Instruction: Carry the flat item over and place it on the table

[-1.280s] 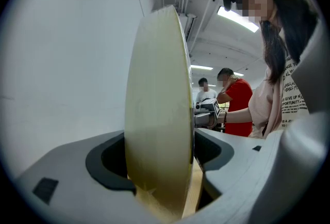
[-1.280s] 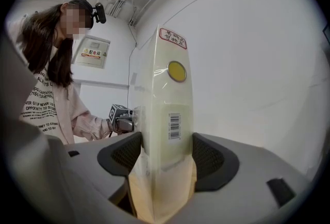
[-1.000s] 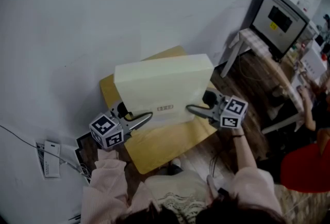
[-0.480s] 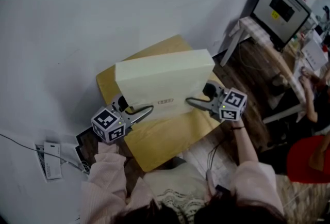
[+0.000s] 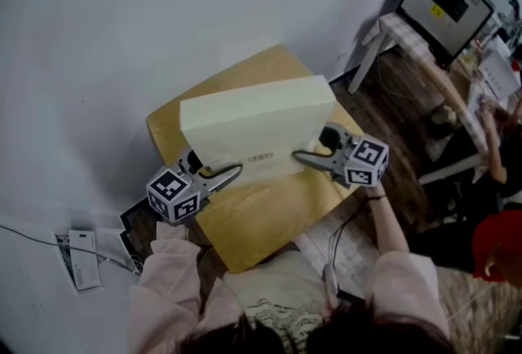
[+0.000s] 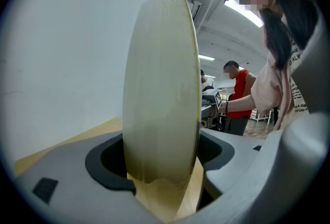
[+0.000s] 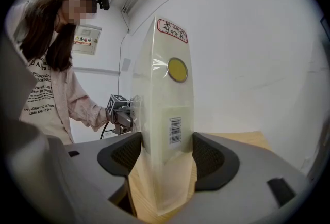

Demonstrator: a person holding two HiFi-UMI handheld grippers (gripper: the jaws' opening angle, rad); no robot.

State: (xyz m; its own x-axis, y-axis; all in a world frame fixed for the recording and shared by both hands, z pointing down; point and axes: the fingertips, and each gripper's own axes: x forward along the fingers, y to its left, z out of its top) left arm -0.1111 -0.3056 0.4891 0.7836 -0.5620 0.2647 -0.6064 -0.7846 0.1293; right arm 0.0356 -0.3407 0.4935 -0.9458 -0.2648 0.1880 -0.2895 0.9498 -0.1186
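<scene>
The flat pale-cream box in clear wrap [image 5: 253, 124] stands on edge, held at both ends. The left claw [image 5: 229, 174] pinches one end and the right claw [image 5: 303, 157] the other, pads pressed on its broad faces. It is over the small yellow wooden desk [image 5: 261, 222]; whether its lower edge touches, I cannot tell.

The box [image 5: 253, 124] hides the middle of the surface [image 5: 261, 222]; print on its label [image 5: 259, 157] is too small to read.
</scene>
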